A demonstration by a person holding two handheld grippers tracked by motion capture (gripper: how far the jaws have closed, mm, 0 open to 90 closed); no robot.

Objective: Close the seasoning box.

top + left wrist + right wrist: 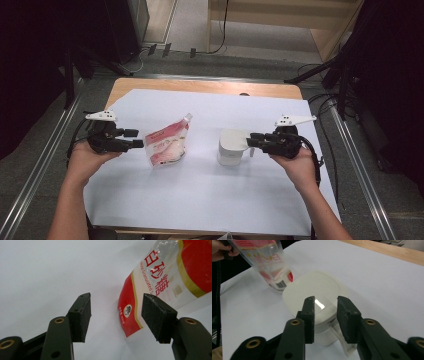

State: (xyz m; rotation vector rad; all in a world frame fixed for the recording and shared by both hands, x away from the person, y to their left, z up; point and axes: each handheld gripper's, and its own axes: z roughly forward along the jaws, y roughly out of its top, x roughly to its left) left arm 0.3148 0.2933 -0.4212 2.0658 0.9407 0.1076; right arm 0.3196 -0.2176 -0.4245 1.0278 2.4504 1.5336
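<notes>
Two black grippers, left (136,138) and right (252,139), each topped by a pale three-cornered plate and trailing a black cable. Jaws of matte black links with brass-ringed pivot holes, ending in dark rough-faced pads (160,318). Bare forearms, no sleeves.

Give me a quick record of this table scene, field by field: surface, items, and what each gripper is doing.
surface: white sheet on a wooden table
pouch: red and white sugar pouch, upright, leaning
container: white lidded container, lid closed
left gripper: open, just left of the pouch, not touching
right gripper: open, fingers at the container's handle side
</notes>
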